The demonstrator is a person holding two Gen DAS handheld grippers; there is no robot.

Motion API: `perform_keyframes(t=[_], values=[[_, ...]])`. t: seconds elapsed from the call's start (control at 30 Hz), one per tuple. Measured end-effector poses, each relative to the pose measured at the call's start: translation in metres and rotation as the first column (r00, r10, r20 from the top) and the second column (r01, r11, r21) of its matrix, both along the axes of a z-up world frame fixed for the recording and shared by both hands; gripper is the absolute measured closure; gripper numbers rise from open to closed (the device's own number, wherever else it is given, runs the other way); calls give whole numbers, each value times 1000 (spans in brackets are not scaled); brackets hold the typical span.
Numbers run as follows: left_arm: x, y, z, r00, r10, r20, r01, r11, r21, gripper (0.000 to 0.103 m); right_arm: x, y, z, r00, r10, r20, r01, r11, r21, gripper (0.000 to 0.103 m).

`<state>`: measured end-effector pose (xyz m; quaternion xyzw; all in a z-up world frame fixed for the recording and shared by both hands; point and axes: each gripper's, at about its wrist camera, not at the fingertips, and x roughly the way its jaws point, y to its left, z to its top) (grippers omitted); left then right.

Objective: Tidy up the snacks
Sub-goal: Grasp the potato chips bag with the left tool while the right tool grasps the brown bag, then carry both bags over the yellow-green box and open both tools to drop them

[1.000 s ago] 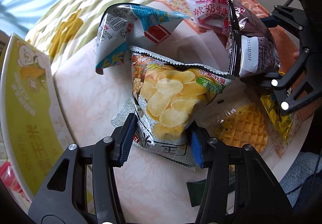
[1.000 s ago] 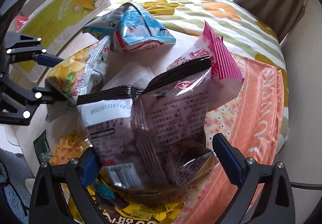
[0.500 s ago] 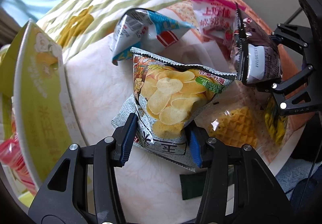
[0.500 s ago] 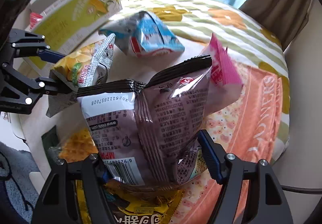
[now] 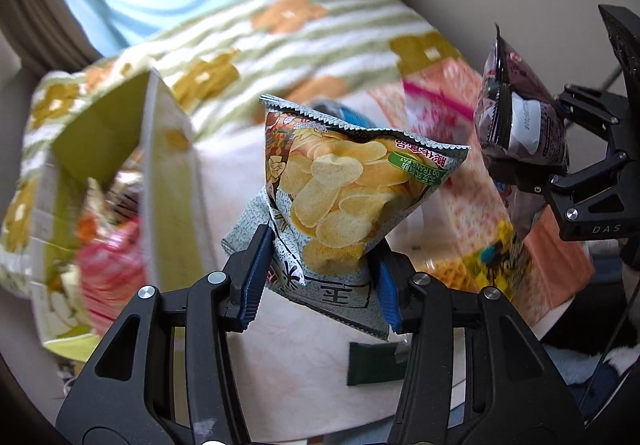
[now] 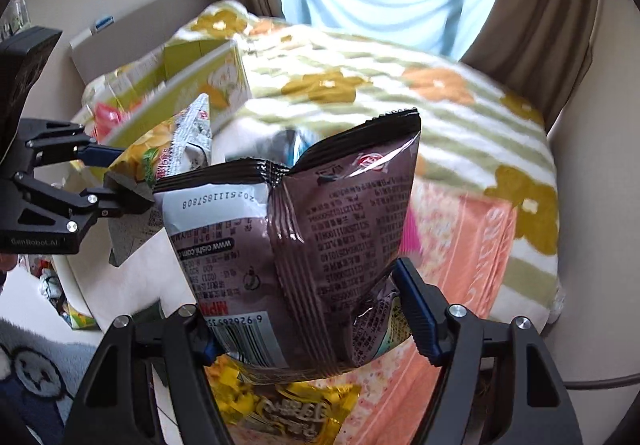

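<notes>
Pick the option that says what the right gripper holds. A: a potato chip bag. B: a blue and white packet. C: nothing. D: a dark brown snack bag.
D: the right gripper has its jaws clamped on the lower end of the dark brown snack bag, lifted clear of the table.

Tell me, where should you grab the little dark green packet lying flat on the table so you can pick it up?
Probably by its short zigzag edge. The dark green packet lies flat on the white table, so a gripper would likely come straight down with one finger on each long side. Its right end hides under the chip bag held in the left gripper, so the left end is freer.
</notes>
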<state>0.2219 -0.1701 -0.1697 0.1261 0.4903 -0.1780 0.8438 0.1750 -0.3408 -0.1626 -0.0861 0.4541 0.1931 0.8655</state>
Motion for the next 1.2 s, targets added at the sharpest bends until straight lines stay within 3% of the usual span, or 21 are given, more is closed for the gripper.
perform_keyframes(t=[0.2, 0.4, 0.57, 0.7, 0.9, 1.2], values=[[16, 30, 55, 992, 73, 101, -71, 997, -22, 59, 17, 21, 40, 998, 21, 56, -24, 999, 47, 35], [48, 80, 81, 978, 108, 179, -103, 994, -34, 59, 39, 69, 72, 991, 48, 122, -53, 998, 36, 35], [87, 138, 89, 971, 150, 184, -140, 988, -66, 59, 69, 118, 91, 991, 27, 127, -36, 997, 73, 35], [124, 189, 80, 972, 180, 148, -171, 982, -76, 59, 97, 164, 95, 995, -4, 98, -8, 992, 123, 35], [173, 247, 42, 982, 165, 89, -162, 986, -37, 59, 138, 232, 75, 998, -54, 17, 51, 987, 151, 35], [206, 275, -19, 991, 128, -34, -129, 992, -9, 59, 163, 273, 46, 985, -146, -91, 160, 972, 173, 35]])
